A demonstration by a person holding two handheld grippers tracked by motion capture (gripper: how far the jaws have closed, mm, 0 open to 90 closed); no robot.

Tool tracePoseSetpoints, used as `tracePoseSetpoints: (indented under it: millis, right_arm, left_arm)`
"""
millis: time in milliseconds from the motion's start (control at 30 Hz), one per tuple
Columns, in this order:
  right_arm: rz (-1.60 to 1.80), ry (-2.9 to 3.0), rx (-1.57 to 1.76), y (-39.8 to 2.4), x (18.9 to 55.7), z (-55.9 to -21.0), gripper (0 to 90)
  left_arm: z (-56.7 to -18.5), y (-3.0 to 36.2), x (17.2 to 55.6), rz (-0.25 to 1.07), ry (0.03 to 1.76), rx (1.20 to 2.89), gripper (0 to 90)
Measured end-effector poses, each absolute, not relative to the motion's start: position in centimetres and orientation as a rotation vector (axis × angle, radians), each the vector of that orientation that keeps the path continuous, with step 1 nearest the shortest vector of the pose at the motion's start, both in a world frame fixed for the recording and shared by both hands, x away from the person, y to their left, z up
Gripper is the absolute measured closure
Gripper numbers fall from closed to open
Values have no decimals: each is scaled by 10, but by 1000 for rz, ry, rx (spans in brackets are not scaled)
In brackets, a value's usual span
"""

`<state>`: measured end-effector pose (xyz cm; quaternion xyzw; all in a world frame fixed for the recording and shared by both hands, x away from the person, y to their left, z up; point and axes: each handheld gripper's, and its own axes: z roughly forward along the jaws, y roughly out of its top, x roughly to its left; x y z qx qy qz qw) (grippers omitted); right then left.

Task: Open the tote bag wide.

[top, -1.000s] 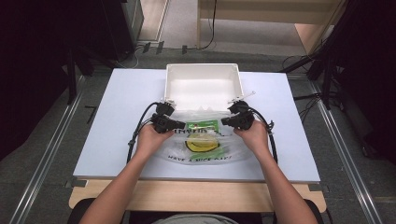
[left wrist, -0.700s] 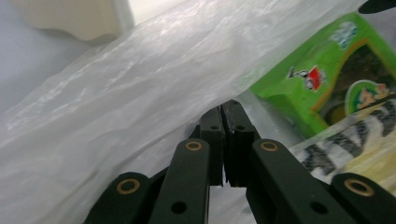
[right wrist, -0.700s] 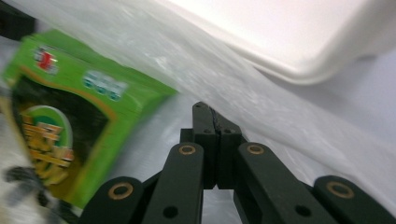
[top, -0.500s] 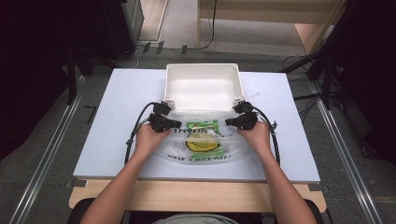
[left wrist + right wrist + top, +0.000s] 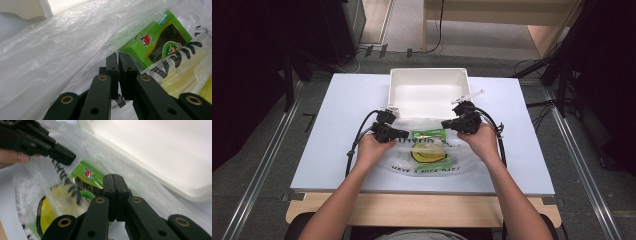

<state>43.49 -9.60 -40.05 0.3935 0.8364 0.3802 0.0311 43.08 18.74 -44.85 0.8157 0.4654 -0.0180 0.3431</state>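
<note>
Lying flat on the white table (image 5: 337, 150) with its long axis across it, mouth toward the white rectangular plastic bin (image 5: 428, 92) just beyond, the clear smiley-printed plastic bag (image 5: 427, 155) holding a green packet (image 5: 428, 135) is pinched by both closed grippers, left gripper (image 5: 404, 133) and right gripper (image 5: 446, 123), the right now raised.

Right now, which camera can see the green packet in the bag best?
The left gripper view: the green packet is big and sharp there, picture and label showing through the plastic bag. The right gripper view shows part behind the jaws; the high view shows it tiny.
</note>
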Motion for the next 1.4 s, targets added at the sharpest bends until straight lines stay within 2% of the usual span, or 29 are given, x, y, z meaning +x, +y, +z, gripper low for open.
tracePoseSetpoints:
  millis: [200, 567, 1067, 1400]
  right_arm:
    - [1198, 2579, 1201, -80, 450, -402, 900]
    - [1122, 2620, 1265, -66, 471, -441, 900]
    - [1046, 2653, 1264, -62, 480, -464, 900]
    - [1034, 2628, 1240, -60, 479, -465, 900]
  left_arm:
    - [-448, 187, 430, -56, 1205, 2115, 874]
    - [-451, 187, 428, -67, 1200, 2126, 873]
    - [-452, 186, 417, -130, 1161, 2141, 863]
    - [-458, 182, 403, -176, 1130, 2165, 859]
